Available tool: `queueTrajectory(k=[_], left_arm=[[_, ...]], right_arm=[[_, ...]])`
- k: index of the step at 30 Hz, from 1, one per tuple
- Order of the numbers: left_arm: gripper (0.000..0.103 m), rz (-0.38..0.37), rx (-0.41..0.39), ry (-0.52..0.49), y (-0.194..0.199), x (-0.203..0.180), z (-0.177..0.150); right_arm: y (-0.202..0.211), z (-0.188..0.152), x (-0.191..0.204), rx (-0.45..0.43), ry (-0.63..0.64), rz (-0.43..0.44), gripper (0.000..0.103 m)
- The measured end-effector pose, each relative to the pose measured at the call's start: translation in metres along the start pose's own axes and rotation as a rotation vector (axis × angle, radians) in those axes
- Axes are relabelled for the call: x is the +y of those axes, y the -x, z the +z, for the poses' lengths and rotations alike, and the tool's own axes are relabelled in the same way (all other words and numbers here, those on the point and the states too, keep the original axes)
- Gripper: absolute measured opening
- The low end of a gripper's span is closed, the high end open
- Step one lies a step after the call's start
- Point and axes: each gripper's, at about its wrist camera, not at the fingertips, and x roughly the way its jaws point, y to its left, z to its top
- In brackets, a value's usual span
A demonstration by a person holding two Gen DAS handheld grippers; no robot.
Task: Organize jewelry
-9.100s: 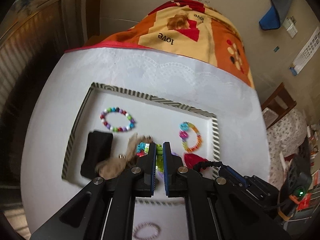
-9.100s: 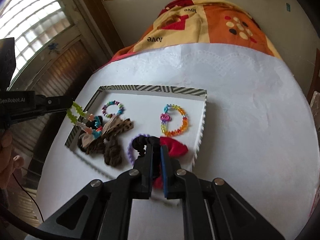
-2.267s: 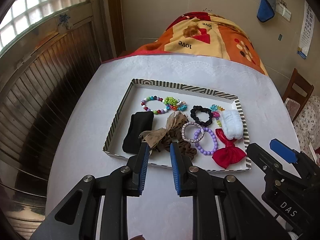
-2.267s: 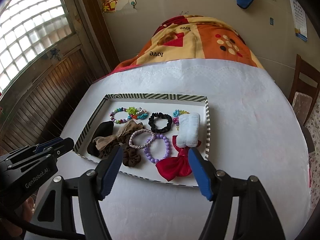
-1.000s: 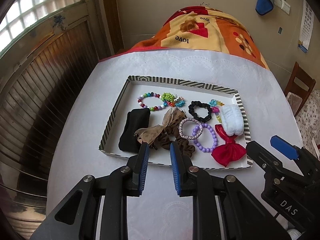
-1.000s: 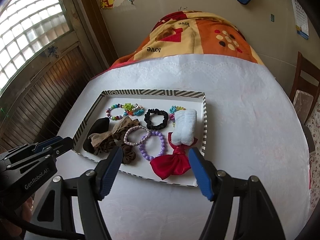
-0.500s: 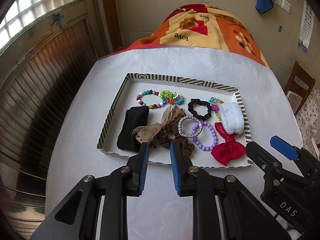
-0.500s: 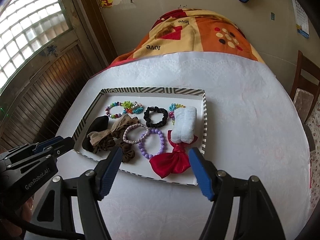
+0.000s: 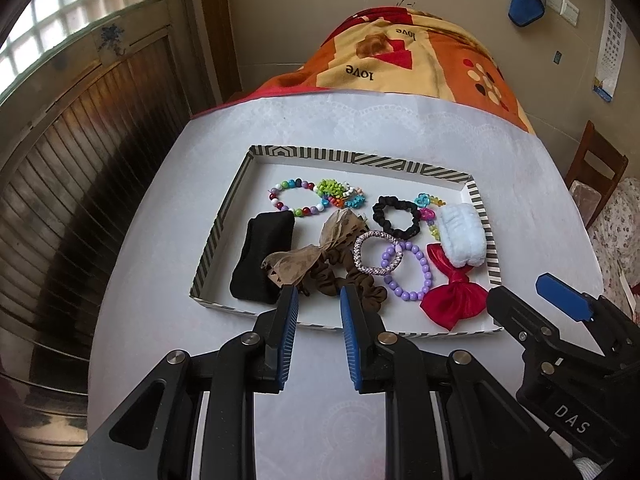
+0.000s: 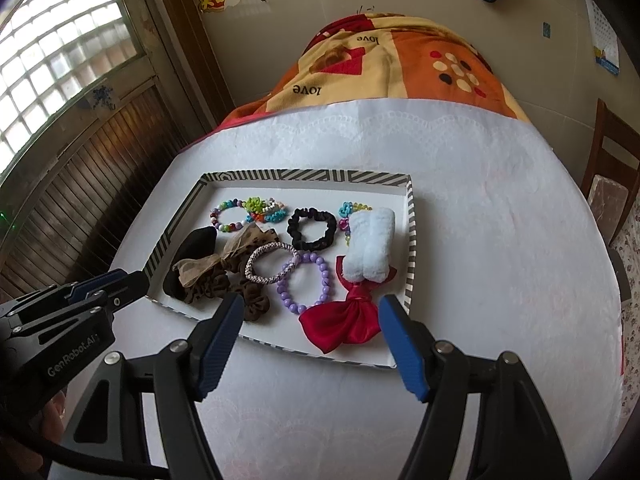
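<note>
Both grippers have pulled back from the tray [image 9: 218,228], the left gripper [image 9: 316,312] slightly spread, the right gripper [image 10: 310,320] wide and empty, so sorting looks probably finished.

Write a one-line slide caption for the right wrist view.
Open right gripper hovers before a striped tray of bracelets, scrunchies and a red bow.

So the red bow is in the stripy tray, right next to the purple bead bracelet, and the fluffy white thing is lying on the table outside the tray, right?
Not quite. The fluffy white thing is inside the stripy tray too, resting partly over the top of the red bow. The right wrist view shows it clearly. The rest is right: the bow lies in the tray beside the purple bead bracelet.
</note>
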Motion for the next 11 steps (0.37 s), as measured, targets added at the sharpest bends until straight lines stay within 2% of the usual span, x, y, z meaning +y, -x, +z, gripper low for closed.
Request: queueTrajectory(k=[5,11], left_arm=[[0.012,-0.03,-0.011,-0.016,0.001,-0.002,-0.001],[0.012,-0.071,-0.014,-0.017,0.003,-0.005,-0.001]], right_arm=[[0.001,-0.001,-0.007,-0.002,-0.015,-0.007,0.073],[0.007,-0.011,-0.035,-0.002,-0.064,-0.035,0.073]])
